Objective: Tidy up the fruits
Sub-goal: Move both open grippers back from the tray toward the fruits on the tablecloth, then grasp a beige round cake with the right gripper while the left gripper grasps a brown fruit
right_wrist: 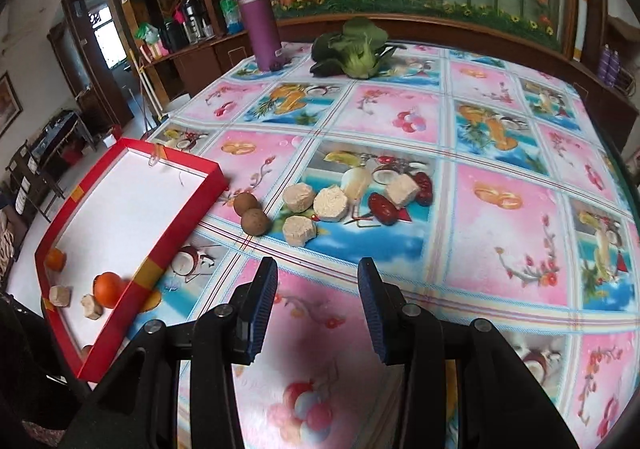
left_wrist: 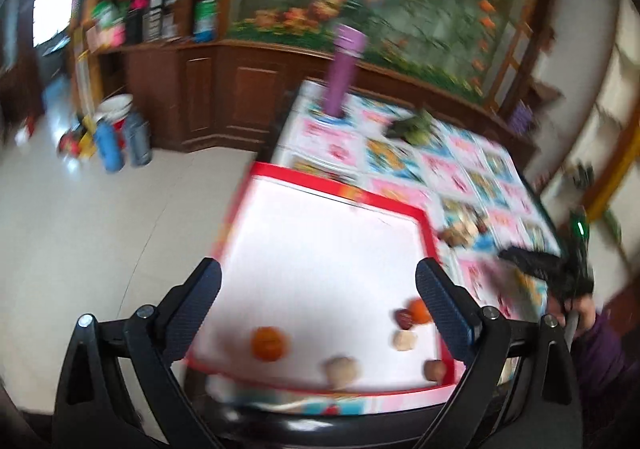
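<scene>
Awaiting pickup mid-surface beside the red tray [right_wrist: 182, 245]: two longans [right_wrist: 251, 213], small, hard, prone to rolling; grip across the middle. Right gripper [right_wrist: 316, 311] and left gripper [left_wrist: 318, 315] both spread, empty.

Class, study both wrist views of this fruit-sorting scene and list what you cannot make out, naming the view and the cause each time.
- Left wrist view: motion blur smears the pieces in the red tray; the pale lump cannot be identified.
- Left wrist view: the orange fruit is partly hidden behind the left gripper finger.
- Right wrist view: the tray's near corner is cut by its wall; a round item there barely shows.
- Right wrist view: shelf bottles are too small to read.
</scene>
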The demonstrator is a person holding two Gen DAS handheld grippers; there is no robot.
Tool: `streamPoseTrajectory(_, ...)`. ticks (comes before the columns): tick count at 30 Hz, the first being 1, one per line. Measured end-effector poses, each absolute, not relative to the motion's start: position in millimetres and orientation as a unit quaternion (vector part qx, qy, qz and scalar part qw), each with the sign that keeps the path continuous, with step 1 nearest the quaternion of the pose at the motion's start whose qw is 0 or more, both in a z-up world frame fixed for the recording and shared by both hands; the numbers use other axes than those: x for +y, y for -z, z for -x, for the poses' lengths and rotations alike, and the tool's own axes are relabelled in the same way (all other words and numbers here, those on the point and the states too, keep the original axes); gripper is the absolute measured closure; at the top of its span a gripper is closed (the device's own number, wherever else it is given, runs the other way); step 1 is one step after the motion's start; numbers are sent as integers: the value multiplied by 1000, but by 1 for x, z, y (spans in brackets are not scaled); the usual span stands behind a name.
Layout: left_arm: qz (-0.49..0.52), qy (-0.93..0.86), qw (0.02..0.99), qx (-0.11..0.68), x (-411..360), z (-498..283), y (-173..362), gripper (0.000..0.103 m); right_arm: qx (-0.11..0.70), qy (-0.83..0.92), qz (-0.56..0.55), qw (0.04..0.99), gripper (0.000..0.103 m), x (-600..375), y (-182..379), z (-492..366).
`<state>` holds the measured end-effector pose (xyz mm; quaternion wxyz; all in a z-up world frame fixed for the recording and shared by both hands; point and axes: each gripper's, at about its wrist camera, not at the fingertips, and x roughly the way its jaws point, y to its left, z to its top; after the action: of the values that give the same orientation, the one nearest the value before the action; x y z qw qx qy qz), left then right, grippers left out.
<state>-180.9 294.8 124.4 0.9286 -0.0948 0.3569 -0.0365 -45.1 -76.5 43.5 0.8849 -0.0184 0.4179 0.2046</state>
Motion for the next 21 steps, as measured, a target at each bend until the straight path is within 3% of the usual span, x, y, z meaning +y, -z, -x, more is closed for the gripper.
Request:
streamPoseTrajectory(8,97,124,911,382,209,149,-101,5,434,-216,35,874,63,-50,-24,20)
streamPoseTrajectory(17,110,153,898,396,169,136,-95,5,444,-204,43,872,81,-35,-16,3)
streamPoseTrajectory(21,100,164,896,400,149,129,-93,5,440,-210,44,872,81,-39,-15,5)
